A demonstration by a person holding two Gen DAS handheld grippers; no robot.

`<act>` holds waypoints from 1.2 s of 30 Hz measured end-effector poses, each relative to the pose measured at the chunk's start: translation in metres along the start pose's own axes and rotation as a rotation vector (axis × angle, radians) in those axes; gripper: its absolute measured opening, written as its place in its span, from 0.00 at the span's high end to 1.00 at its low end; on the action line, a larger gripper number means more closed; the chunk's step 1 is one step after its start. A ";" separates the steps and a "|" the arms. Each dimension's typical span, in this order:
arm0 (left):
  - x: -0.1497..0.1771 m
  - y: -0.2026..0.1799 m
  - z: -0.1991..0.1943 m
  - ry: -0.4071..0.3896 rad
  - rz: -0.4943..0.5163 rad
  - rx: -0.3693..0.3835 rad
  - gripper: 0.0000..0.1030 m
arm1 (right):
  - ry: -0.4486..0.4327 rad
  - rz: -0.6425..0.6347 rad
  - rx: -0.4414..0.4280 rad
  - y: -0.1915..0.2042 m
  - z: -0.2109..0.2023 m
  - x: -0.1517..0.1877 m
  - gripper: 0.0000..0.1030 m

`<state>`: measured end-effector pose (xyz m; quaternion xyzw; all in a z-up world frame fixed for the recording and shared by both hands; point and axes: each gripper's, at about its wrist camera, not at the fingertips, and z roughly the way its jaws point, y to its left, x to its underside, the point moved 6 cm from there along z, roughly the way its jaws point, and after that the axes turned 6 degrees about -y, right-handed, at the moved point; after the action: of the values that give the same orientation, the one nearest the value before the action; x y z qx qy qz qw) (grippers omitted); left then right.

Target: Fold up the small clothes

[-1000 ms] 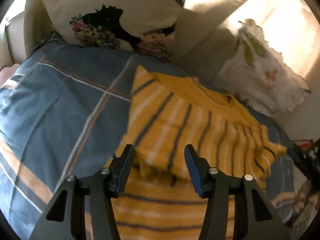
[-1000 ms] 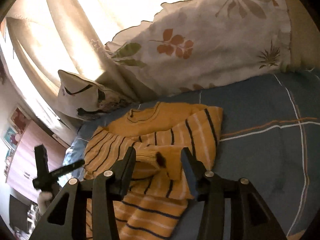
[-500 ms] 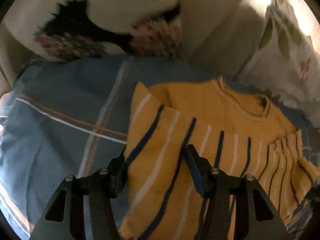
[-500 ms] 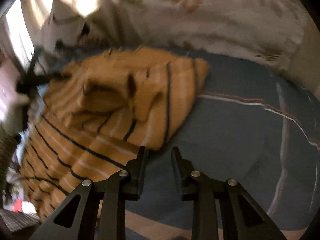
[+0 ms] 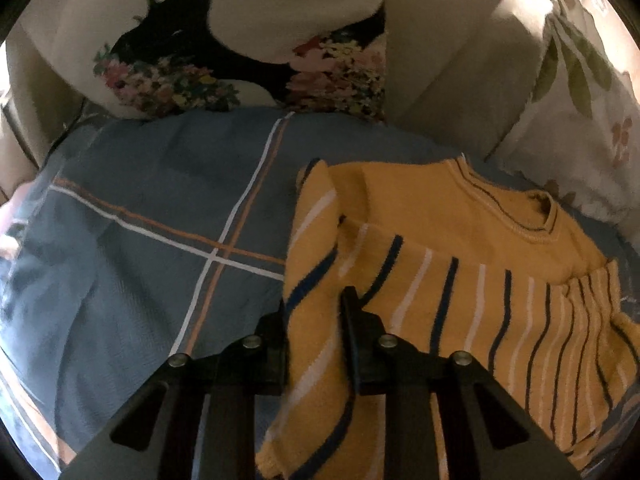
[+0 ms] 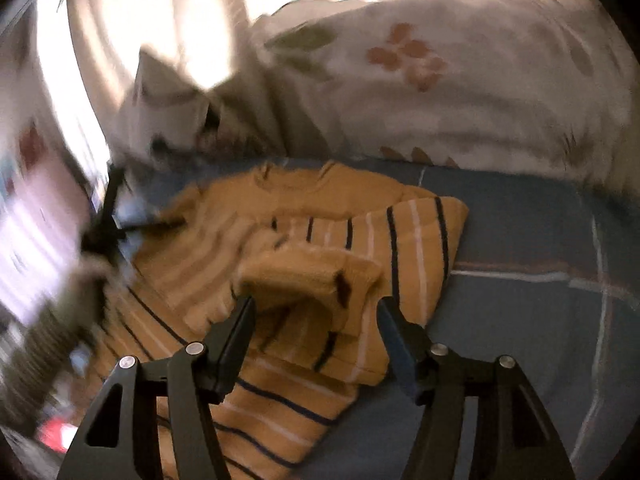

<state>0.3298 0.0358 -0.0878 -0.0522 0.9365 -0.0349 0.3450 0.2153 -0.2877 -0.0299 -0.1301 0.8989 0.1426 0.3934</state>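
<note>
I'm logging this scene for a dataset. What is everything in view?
sweater: one, yellow with navy and white stripes, lying partly folded on the bedspread.
bedspread: one, blue with white and orange lines, under the sweater.
floral pillows: two, cream; black-patterned one at the head, leaf-print one beside the sweater.
left tool: black, shut on the sweater's sleeve.
right tool: black, open, over the sleeve cuff.

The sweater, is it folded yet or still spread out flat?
Partly folded. One sleeve lies across the sweater, its cuff on the chest; the left gripper pinches the edge, the right gripper is open.
</note>
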 end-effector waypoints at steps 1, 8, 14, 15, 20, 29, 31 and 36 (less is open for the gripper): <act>0.000 0.003 0.000 -0.007 -0.011 0.003 0.78 | 0.017 -0.040 0.040 0.001 0.005 0.001 0.57; 0.009 0.017 -0.011 -0.050 -0.095 -0.001 0.77 | -0.158 -0.085 0.156 -0.019 -0.014 -0.037 0.95; 0.013 0.024 -0.018 -0.062 -0.114 -0.024 0.69 | 0.018 -0.014 0.318 -0.070 -0.004 0.018 0.93; 0.013 0.025 -0.018 -0.057 -0.124 -0.011 0.69 | 0.034 0.023 0.300 -0.076 -0.009 0.026 0.92; 0.008 0.030 -0.035 -0.071 -0.158 0.038 0.69 | -0.062 0.163 0.271 -0.096 -0.057 0.027 0.89; 0.028 0.020 -0.061 -0.096 -0.138 0.086 0.67 | -0.356 0.520 -0.058 -0.091 -0.078 -0.020 0.44; 0.036 0.022 -0.063 -0.085 -0.152 0.096 0.67 | -0.358 0.690 -0.194 -0.092 -0.067 -0.017 0.44; 0.048 0.029 -0.082 -0.090 -0.182 0.143 0.65 | -0.215 0.664 -0.179 -0.076 -0.047 -0.009 0.44</act>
<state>0.2382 0.0608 -0.0594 -0.1140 0.9065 -0.1305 0.3850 0.2163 -0.3740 -0.0049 0.1509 0.8294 0.3539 0.4051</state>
